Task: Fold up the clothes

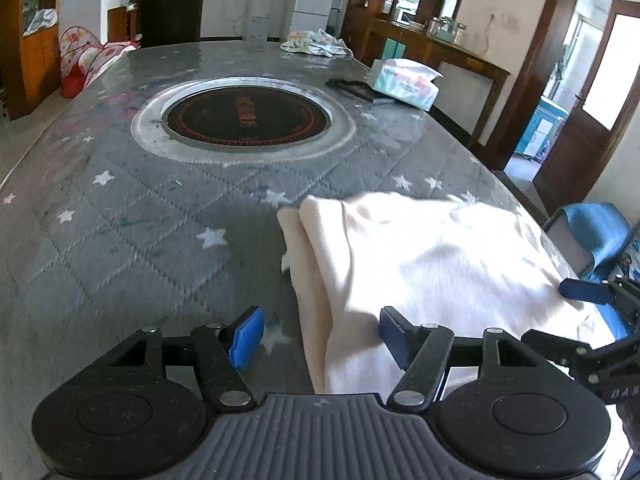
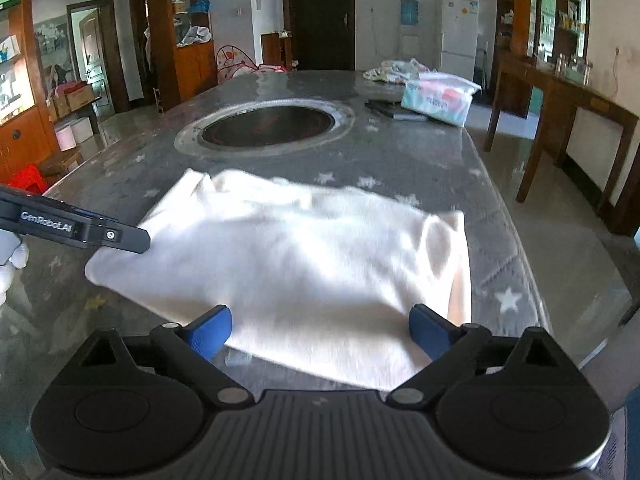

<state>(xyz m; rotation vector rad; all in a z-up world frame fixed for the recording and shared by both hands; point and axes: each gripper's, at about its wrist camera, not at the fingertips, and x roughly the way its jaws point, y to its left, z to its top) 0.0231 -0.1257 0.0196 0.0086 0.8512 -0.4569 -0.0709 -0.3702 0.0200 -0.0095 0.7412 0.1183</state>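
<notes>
A cream-white garment (image 1: 432,264) lies folded into a rough rectangle on the grey star-patterned table cover (image 1: 140,240). It also shows in the right wrist view (image 2: 304,256). My left gripper (image 1: 320,338) is open and empty, its jaws straddling the garment's near left edge. My right gripper (image 2: 320,332) is open and empty, just above the garment's near edge. The right gripper shows at the right edge of the left wrist view (image 1: 588,292). Part of the left gripper shows at the left of the right wrist view (image 2: 80,228).
A round black hotplate (image 1: 244,120) is set into the table's middle. A tissue pack (image 1: 404,84), a dark flat object (image 1: 356,88) and a crumpled patterned cloth (image 1: 316,42) lie at the far end. A blue chair (image 1: 600,236) stands by the right table edge.
</notes>
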